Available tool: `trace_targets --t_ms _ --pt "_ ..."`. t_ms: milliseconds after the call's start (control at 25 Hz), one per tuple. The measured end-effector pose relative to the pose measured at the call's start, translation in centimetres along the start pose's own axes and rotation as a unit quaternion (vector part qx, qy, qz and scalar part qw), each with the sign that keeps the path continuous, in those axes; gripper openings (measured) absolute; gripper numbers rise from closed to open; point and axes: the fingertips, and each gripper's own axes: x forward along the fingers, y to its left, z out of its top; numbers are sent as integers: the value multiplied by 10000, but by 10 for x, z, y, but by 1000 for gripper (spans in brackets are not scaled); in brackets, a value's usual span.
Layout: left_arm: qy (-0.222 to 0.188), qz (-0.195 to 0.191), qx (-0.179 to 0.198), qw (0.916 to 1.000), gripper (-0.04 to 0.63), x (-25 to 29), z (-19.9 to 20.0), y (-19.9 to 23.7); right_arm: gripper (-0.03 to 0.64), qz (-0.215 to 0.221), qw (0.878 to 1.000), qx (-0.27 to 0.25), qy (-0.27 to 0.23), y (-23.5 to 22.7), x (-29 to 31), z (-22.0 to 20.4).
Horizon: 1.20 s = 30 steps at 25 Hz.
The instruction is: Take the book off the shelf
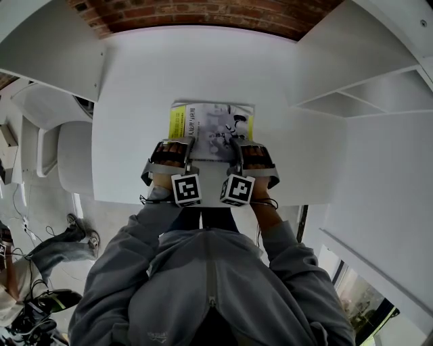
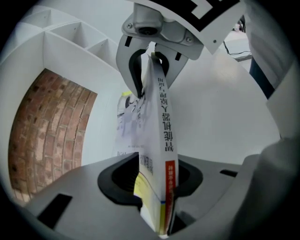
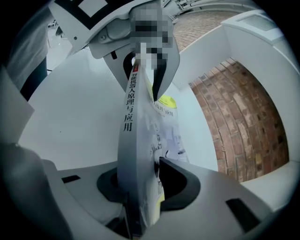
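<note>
A thin book (image 1: 211, 132) with a white and yellow cover lies flat on the white table (image 1: 135, 101). Both grippers reach it from its near edge. My left gripper (image 1: 178, 146) has the book's near left corner between its jaws. In the left gripper view the book (image 2: 159, 140) stands edge-on in the gap of the left gripper (image 2: 154, 183), its pages fanned slightly and the pads slack. My right gripper (image 1: 241, 146) straddles the near right corner. In the right gripper view the book (image 3: 136, 140) sits loosely inside the right gripper (image 3: 140, 187). Both grippers are open.
White shelf compartments (image 1: 365, 88) rise at the right, and a white panel (image 1: 47, 54) at the left. A brick wall (image 1: 203, 13) lies beyond the table. A white chair (image 1: 74, 155) stands left of the table. The table's near edge runs just under the grippers.
</note>
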Motion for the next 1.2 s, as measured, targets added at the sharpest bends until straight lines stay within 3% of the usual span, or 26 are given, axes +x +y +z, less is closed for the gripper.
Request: trace_targets --t_ms 400,720,1200 --pt "204 -508 -8 9985 166 -13 -8 -28 167 371 9987 298 173 25 -16 -5" --pt "286 -780 -103 9965 178 -30 -10 -41 176 528 9982 221 195 39 -32 -10" --pt "110 -485 -435 9978 178 -54 -4 -23 179 288 9982 494 195 27 -53 -10"
